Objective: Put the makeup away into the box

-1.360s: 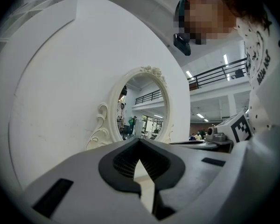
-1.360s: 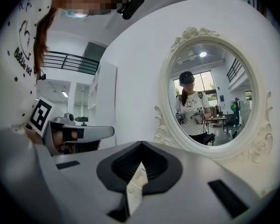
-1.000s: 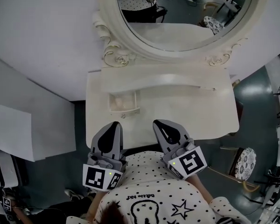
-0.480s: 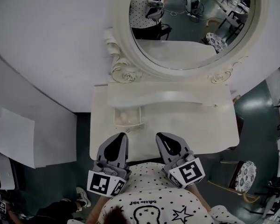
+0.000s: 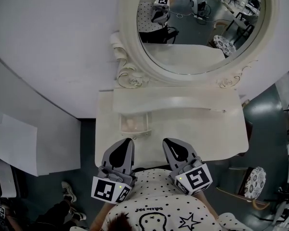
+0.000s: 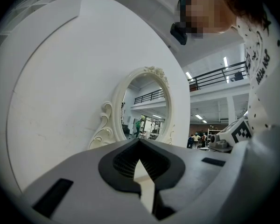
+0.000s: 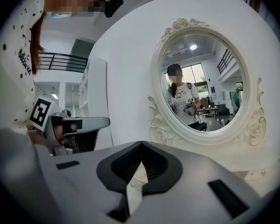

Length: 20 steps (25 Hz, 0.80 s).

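My view had slid the tabletop (image 5: 216,134) rightward. The left hand-held gripper (image 5: 125,143) and right hand-held gripper (image 5: 170,144), at 6 o'clock, had jaws together, empty.

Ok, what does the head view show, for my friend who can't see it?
The left gripper and right gripper are held side by side, both shut and empty, at the front edge of a cream dressing table. A small open box sits on the table just beyond them, in front of a big oval mirror.
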{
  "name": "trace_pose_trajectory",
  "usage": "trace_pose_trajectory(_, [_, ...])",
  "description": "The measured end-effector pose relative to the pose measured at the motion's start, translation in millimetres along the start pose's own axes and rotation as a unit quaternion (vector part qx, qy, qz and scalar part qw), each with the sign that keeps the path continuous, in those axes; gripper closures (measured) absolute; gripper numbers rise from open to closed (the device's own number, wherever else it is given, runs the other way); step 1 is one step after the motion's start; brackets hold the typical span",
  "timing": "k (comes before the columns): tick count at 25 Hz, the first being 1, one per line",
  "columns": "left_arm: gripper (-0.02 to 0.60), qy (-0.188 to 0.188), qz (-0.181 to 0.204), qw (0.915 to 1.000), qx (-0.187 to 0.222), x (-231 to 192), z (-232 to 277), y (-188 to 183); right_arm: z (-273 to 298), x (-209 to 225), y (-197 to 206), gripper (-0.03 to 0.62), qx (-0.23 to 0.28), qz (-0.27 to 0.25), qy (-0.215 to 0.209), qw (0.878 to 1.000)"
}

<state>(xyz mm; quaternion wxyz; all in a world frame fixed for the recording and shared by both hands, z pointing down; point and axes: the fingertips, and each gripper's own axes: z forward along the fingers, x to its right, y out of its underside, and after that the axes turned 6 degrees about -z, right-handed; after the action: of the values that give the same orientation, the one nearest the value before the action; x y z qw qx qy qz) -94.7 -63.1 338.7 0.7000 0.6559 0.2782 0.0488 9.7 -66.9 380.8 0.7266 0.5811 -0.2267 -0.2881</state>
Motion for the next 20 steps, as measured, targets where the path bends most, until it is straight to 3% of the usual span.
trace_pose_trajectory(17, [0.586, 0.007, -0.007, 0.9999, -0.011, -4.1, -1.6, 4.1, 4.4, -5.9, 0.8, 0.588, -0.005, -0.007, 0.0, 1.0])
trace_pose_trajectory(20, [0.586, 0.012, 0.0, 0.9999, 0.006, -3.9, -1.1, -0.8, 4.5, -7.5, -0.1, 0.588, -0.005, -0.015, -0.002, 1.0])
